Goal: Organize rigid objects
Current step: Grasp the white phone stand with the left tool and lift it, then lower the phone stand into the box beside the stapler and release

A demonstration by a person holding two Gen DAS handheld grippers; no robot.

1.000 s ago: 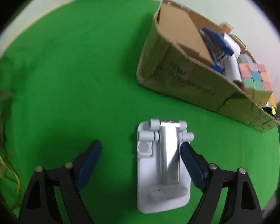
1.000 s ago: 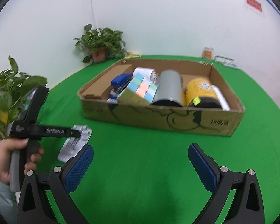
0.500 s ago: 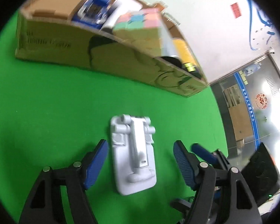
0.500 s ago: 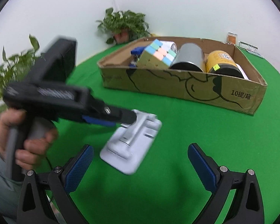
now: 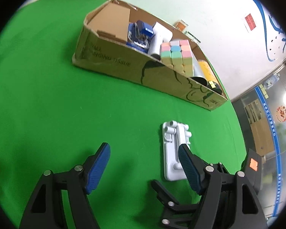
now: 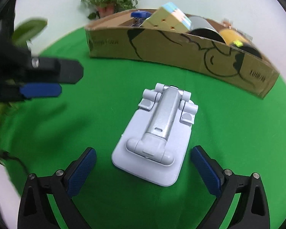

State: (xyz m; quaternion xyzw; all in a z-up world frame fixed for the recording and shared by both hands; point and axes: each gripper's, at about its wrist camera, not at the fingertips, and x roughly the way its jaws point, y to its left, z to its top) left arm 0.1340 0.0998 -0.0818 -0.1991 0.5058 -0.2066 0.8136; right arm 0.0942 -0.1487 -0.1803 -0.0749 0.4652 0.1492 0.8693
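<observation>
Right gripper (image 6: 143, 164): I have its blue-padded jaws spread wide, a finger on either side of the near end of the stand. They have just been closing a little with the stand between them, but the pads are not on it yet, so nothing is held.

Left gripper (image 5: 144, 161): open and empty, over bare cloth with nothing between its jaws. In its own view its right finger overlaps the stand's edge; whether it touches I cannot tell. The right wrist view shows it blurred, up and to the left of the stand.

Task's thing: the pale grey plastic folding phone stand with a silver metal arm (image 6: 158, 131) lies flat on the green cloth (image 6: 108, 103), folded, hinge end towards the box, well apart from it.

Box: the long shallow brown cardboard box (image 6: 181, 49) already holds a pastel puzzle cube (image 6: 167, 20), a blue stapler (image 5: 140, 32), a white roll (image 5: 160, 38), a grey can (image 6: 204, 25) and a yellow can (image 6: 234, 36).

Risk, grip: the base is low and smooth; I judge pads closing too high would skid over its rounded edge and push it along the cloth.

Risk, hinge: catching only the arm could let the stand unfold when lifted.

Risk, crowding: my two grippers sit close; they could knock each other.

Risk, placing: the box looks full on the right; free room seems to be at the left end.
</observation>
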